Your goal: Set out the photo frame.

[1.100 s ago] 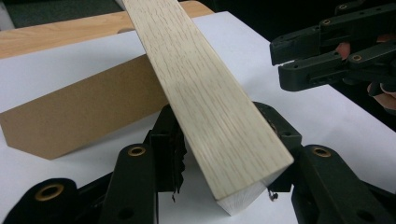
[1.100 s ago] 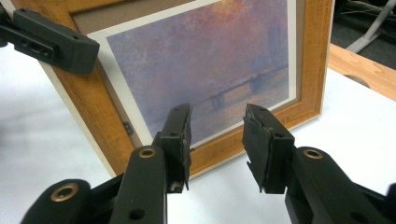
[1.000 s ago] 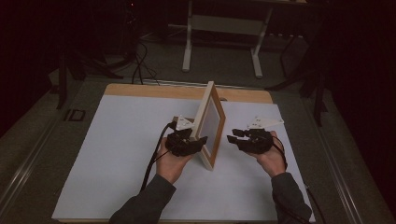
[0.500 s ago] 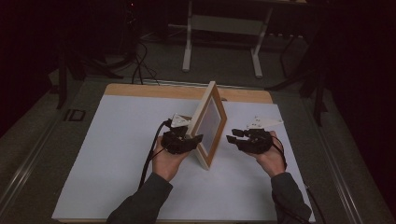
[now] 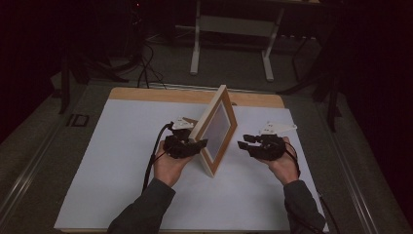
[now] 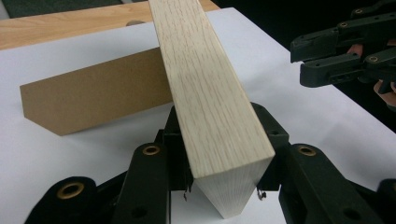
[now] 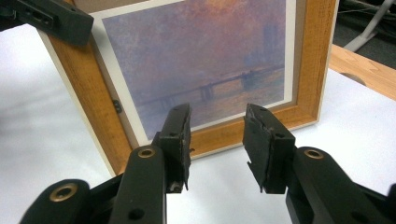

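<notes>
A light wooden picture frame [image 5: 216, 131] stands upright on the white sheet, edge-on to me. My left gripper [image 5: 199, 145] reaches in from the left at its near lower edge. In the left gripper view the frame's pale side rail [image 6: 210, 93] runs between the jaws, which have just been closing and now press on both of its faces. My right gripper [image 5: 243, 143] hovers open on the frame's right, a short way from the front. In the right gripper view the open jaws [image 7: 217, 126] point at the hazy sunset print [image 7: 205, 60] with nothing between them.
The frame's brown cardboard back stand [image 6: 93, 98] rests on the sheet behind it. The white sheet [image 5: 122, 161] covers most of the wooden table [image 5: 160, 95]. A metal stand [image 5: 231, 24] and cables lie on the dark floor beyond. The right gripper [image 6: 299, 60] shows in the left gripper view.
My left hand and gripper have edged slightly left at the frame's near edge. The frame stays upright and the right gripper has kept still.
</notes>
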A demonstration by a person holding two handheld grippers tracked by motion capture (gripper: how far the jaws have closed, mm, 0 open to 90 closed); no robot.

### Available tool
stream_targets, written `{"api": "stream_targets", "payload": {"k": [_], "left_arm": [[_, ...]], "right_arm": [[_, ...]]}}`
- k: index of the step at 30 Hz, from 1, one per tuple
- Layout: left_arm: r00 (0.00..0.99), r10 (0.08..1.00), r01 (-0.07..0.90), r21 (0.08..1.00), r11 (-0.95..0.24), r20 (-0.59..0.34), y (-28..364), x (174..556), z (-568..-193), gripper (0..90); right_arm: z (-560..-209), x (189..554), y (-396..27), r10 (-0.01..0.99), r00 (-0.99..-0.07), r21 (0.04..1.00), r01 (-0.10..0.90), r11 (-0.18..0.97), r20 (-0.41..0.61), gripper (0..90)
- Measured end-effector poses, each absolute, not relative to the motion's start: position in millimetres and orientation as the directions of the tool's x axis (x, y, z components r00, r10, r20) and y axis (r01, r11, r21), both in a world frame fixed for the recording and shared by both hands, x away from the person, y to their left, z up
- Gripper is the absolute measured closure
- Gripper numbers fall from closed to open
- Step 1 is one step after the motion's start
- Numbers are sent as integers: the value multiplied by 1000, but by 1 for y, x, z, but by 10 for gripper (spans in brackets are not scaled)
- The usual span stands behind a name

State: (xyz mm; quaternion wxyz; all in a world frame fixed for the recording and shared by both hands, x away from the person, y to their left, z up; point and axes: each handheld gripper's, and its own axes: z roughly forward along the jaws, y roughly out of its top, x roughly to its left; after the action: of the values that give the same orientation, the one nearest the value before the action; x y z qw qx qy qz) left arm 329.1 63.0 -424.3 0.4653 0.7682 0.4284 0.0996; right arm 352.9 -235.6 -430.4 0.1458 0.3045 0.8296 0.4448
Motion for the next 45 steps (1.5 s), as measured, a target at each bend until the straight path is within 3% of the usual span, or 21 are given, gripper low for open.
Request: {"api": "stream_targets", "payload": {"k": [26, 45], "left_arm": [[702, 645, 565, 788, -245, -302, 94, 339, -424, 687], [800, 504, 522, 793, -315, -326, 110, 342, -425, 697]], "right_arm": [[-425, 357, -236, 648, -761, 833, 363, 418, 6, 599], [-428, 363, -233, 664, -747, 814, 363, 453, -36, 602]]}}
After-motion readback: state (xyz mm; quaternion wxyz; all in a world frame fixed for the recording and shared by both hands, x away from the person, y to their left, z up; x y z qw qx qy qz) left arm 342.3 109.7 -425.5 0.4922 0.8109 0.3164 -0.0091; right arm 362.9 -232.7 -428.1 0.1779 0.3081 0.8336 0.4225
